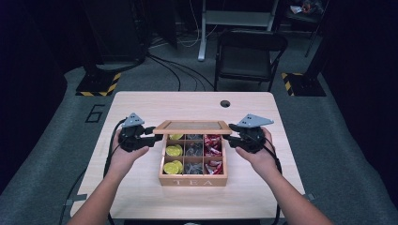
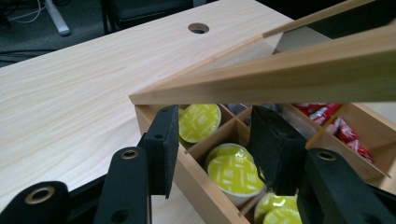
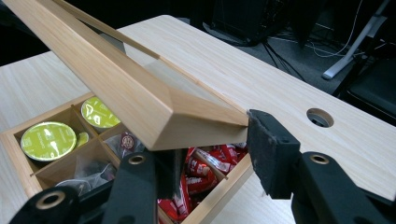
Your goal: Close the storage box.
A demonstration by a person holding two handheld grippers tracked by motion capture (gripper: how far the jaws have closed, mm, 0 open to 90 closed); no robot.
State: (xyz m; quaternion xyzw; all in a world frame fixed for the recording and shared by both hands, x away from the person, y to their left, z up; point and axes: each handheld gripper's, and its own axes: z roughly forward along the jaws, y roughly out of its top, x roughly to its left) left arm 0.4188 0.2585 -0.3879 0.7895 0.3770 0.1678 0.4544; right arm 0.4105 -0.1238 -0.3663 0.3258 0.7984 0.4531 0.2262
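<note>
Forearms enter at near edge in high view; tea box (image 1: 193, 161) at centre of surface (image 1: 141, 108), lid (image 1: 193, 126) half raised. Left gripper (image 1: 149, 136) at lid's left end, right gripper (image 1: 231, 137) at right end.

Left gripper view: fingers (image 2: 161, 147) released, straddling box wall below lid (image 2: 280, 79); yellow capsules (image 2: 231, 172) beneath.

Right gripper view: fingers (image 3: 271, 151) around lid corner (image 3: 187, 119), contact unclear. Red packets (image 3: 205, 170) below.

Step, likely: swinging lid on hinge. Next: both ends level.

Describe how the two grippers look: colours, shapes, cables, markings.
Both the left gripper and the right gripper are black, each topped by a grey three-cornered plate. Flat black jaws sit on arms with brass-ringed holes. A black cable trails from each. The forearms are unsleeved.
</note>
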